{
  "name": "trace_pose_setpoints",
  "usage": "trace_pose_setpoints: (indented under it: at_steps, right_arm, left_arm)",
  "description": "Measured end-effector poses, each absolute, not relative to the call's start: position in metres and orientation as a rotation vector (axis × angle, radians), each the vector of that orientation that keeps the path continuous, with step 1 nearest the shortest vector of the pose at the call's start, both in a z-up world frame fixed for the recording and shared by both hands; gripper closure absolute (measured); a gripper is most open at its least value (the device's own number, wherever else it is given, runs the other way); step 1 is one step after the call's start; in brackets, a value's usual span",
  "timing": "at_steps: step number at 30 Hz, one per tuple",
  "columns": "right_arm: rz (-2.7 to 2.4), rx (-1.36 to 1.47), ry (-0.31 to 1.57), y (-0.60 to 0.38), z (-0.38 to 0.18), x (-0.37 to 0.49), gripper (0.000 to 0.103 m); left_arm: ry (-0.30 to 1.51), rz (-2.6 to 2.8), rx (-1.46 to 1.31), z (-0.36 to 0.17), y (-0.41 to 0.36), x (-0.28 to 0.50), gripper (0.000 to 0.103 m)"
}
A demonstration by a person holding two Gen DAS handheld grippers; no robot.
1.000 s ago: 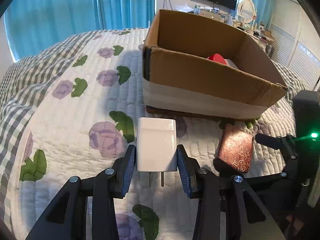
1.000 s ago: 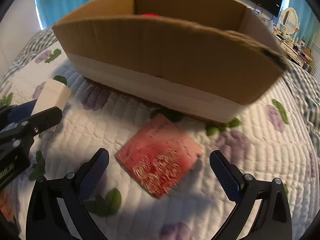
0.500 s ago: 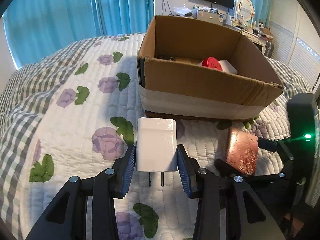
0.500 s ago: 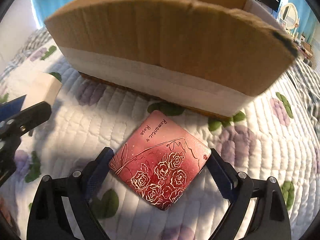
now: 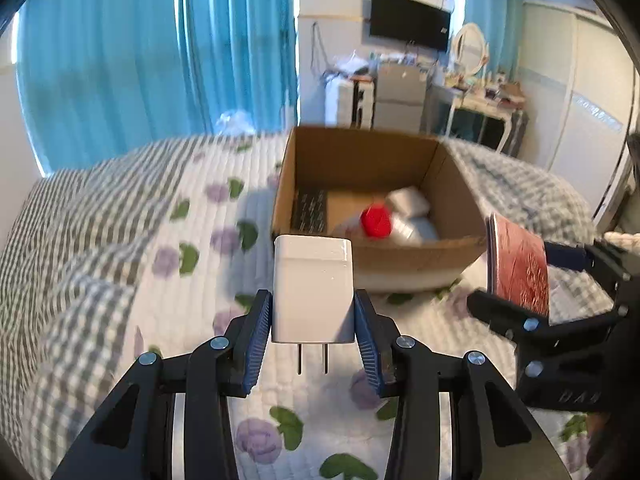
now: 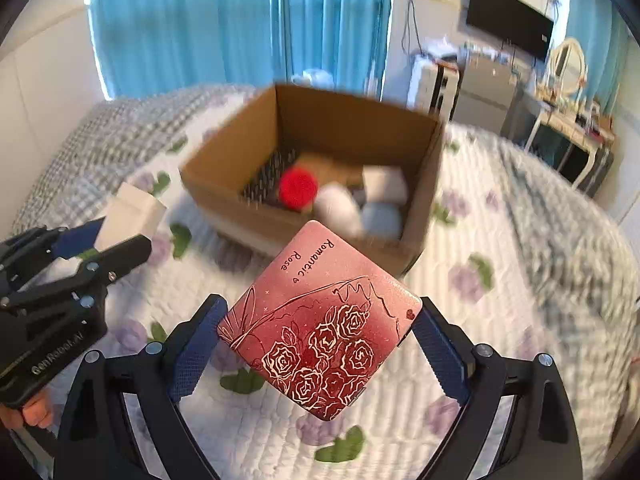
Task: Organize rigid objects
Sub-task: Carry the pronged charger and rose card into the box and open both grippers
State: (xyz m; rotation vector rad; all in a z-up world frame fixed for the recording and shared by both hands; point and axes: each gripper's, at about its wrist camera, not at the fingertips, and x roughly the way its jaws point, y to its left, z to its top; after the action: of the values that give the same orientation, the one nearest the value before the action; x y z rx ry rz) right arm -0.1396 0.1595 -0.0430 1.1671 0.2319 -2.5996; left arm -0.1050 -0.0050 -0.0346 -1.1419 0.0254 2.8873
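My left gripper is shut on a white plug charger, prongs pointing back at the camera, held above the quilt. It also shows in the right wrist view. My right gripper is shut on a pink rose-printed case reading "Romantic Rose", lifted off the bed; it shows edge-on in the left wrist view. An open cardboard box sits ahead on the bed and holds a red round object, white items and a dark brush-like thing.
The bed is covered by a white quilt with purple flowers and a grey check border. Blue curtains hang behind. A dresser, mirror and wall TV stand at the back right.
Both grippers have risen well above the bed. The right gripper closed on the pink case and lifted it off the quilt. The box interior is now visible from above.
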Motion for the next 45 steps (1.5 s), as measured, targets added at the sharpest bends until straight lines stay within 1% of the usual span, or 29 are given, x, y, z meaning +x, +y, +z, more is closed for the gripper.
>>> trace_pose_setpoints:
  at_steps: [4,7,12,15,22,25,27,29,31,34,38,41,45]
  right_arm:
    - [-2.645,1.075,0.236,0.158,0.003,-0.145,0.010]
    - [-2.680,1.026,0.253,0.158,0.028,-0.159,0.010]
    - [-2.705,0.998,0.277,0.157,0.044,-0.195,0.010]
    - [-2.699,1.001,0.275,0.156,0.039,-0.217,0.010]
    - [-2.668,1.054,0.239,0.158,-0.003,-0.274,0.010]
    - [-2.663,1.066,0.220,0.164,-0.019,-0.292,0.010]
    - [-2.663,1.062,0.188,0.167,-0.025,-0.302,0.010]
    - [-2.659,1.059,0.170,0.168,-0.031,-0.308,0.010]
    - [-2.653,1.056,0.174,0.167,-0.033,-0.313,0.010]
    - [-2.653,1.048,0.199,0.162,-0.035,-0.321,0.010]
    - [-2.650,1.060,0.181,0.158,-0.039,-0.331,0.010]
    - [-2.634,1.119,0.162,0.155,-0.048,-0.341,0.010]
    - [-2.604,1.188,0.222,0.144,-0.059,-0.344,0.009]
  left_arm:
    - [0.012,2.888,-1.079,-0.009,0.001,-0.120,0.062]
    - [0.061,2.896,-1.039,0.003,0.007,-0.146,0.062]
    - [0.130,2.886,-1.033,-0.007,0.016,-0.199,0.062]
    - [0.096,2.830,-1.071,-0.025,0.018,-0.234,0.062]
    - [0.171,2.794,-1.158,-0.067,0.028,-0.279,0.062]
    - [0.111,2.754,-1.170,-0.074,0.027,-0.286,0.061]
    - [0.110,2.749,-1.168,-0.076,0.028,-0.288,0.058]
    - [0.165,2.762,-1.148,-0.075,0.032,-0.285,0.056]
    - [0.177,2.742,-1.155,-0.074,0.035,-0.285,0.046]
    - [0.170,2.749,-1.137,-0.072,0.036,-0.282,0.041]
    - [0.209,2.791,-1.118,-0.067,0.034,-0.274,0.041]
    - [0.208,2.799,-1.129,-0.063,0.029,-0.270,0.041]
    - [0.196,2.806,-1.124,-0.057,0.021,-0.258,0.041]
